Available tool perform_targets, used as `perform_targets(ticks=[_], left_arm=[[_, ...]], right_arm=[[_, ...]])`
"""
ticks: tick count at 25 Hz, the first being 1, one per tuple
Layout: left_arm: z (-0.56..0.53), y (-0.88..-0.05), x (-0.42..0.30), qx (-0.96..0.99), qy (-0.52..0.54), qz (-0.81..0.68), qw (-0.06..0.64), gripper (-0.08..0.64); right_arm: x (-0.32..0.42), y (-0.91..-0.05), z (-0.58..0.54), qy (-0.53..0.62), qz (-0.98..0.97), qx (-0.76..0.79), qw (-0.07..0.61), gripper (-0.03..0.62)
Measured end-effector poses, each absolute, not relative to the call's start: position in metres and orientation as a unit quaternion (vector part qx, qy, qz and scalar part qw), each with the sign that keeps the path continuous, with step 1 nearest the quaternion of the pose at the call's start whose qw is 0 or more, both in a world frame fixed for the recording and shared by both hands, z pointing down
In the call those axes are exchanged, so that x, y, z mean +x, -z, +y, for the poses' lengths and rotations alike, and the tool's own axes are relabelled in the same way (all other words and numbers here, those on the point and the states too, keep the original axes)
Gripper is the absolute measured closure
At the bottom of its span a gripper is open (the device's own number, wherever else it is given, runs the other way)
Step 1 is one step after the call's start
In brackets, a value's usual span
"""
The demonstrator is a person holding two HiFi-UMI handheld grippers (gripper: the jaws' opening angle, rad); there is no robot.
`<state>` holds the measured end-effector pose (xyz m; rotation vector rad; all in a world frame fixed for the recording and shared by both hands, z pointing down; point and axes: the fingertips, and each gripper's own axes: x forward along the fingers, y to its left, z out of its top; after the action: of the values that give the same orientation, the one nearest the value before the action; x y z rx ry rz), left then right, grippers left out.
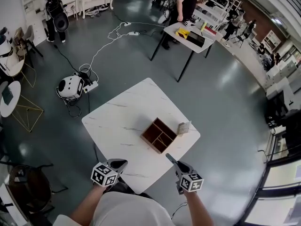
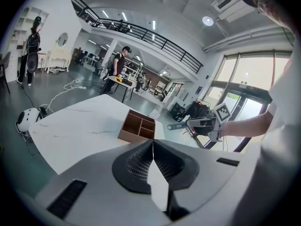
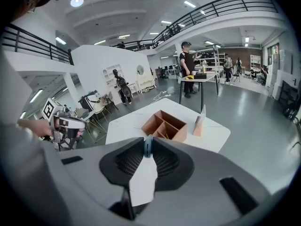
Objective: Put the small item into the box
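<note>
- Floor (image 1: pixel 225 95): grey, glossy, with open room left, right and beyond my jaws.
- Table (image 1: pixel 120 119): white, marbled, square. It lies ahead of both pairs of jaws, its near corner pointing between them, and its top is mostly bare.
- Box (image 1: pixel 149 144): brown, split into compartments, ahead of my right jaws by the table's right edge.
- Card (image 1: pixel 184 127): upright, just beside the box's far-right side.
- Left gripper (image 1: pixel 123 162): jaws pressed together.
- Right gripper (image 1: pixel 169 157): jaws clamped on the small blue item (image 3: pixel 148 146), short of the box.
</note>
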<state>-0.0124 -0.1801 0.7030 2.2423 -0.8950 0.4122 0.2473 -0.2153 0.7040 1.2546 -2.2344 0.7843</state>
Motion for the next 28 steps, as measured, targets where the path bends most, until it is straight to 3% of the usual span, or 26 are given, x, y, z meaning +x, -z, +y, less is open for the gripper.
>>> perform_targets(ticks=[28], left_arm=[[-0.256, -0.758, 0.001, 0.869, -0.188, -0.266, 0.373, 0.546]], right_arm=[[0.220, -0.798, -0.285, -0.248, -0.771, 0.399, 0.430, 0.517]])
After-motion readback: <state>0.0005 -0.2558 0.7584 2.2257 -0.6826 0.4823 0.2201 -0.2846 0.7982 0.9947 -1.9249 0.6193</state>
